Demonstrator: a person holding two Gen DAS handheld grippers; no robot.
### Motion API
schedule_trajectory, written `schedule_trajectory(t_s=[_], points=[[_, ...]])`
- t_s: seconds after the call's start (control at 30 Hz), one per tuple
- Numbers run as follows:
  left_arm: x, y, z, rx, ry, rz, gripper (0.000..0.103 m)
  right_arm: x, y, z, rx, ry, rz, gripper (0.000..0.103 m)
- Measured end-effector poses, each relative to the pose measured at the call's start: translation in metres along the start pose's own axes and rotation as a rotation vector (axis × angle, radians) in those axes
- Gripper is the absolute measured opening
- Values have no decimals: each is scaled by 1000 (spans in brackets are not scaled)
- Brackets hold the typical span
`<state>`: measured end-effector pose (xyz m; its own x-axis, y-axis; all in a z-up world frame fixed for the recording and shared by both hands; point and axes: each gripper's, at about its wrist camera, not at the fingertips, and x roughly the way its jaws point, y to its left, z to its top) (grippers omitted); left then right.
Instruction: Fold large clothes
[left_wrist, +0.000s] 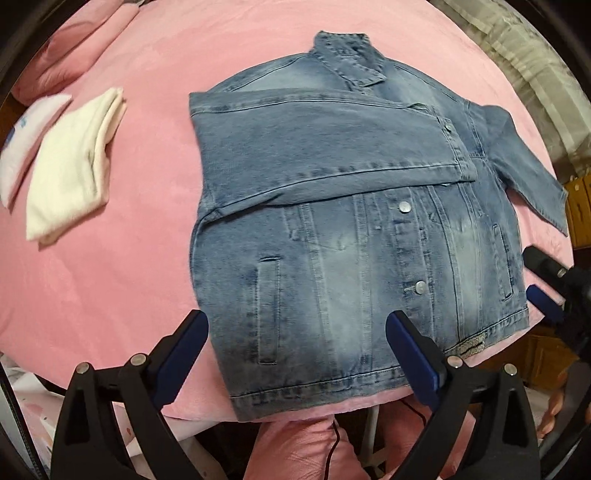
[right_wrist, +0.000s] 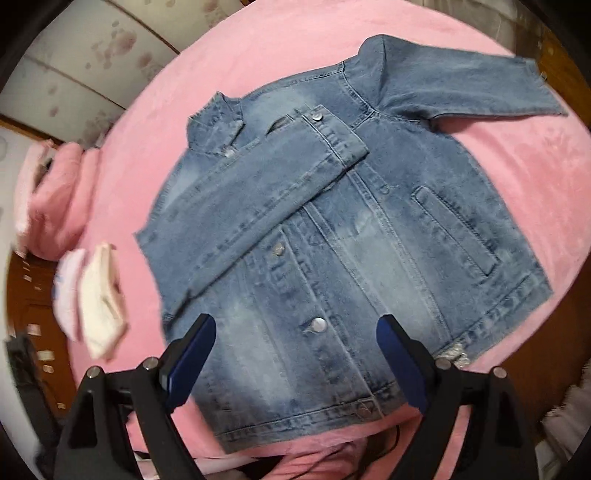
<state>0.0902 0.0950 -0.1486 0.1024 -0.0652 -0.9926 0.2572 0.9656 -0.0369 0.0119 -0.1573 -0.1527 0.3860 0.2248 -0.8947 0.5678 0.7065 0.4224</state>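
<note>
A light blue denim jacket (left_wrist: 332, 251) (right_wrist: 351, 240) lies front-up and buttoned on a pink bed cover (left_wrist: 122, 266) (right_wrist: 524, 158). One sleeve (left_wrist: 314, 147) (right_wrist: 266, 192) is folded flat across its chest. The other sleeve (left_wrist: 517, 155) (right_wrist: 461, 85) lies spread out to the side. My left gripper (left_wrist: 297, 332) hangs open above the jacket's hem, nothing between its blue pads. My right gripper (right_wrist: 297, 328) is likewise open and empty above the lower front; it also shows in the left wrist view as the right gripper (left_wrist: 541, 284) beside the hem corner.
Two folded pale garments (left_wrist: 70, 173) (right_wrist: 96, 299) lie on the cover to the jacket's left. Pink pillows (left_wrist: 74, 48) (right_wrist: 55, 199) sit at the far left. The bed's near edge (left_wrist: 295, 413) runs just below the hem. Wooden furniture (left_wrist: 580, 206) stands beyond the right side.
</note>
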Motion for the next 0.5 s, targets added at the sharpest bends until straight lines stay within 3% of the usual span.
schedule_trajectory(t_s=[0.23,0.37,0.5], points=[[-10,-81,4,-5,1,62,96,-22,-49,32,-61,2,100,89],[-20,-159,5,4,2,40,96,-47,-83,61,-159,-8,137,89],[-26,-236,13,58,-11,83,96,-76,-125,93,-199,-54,192,89]])
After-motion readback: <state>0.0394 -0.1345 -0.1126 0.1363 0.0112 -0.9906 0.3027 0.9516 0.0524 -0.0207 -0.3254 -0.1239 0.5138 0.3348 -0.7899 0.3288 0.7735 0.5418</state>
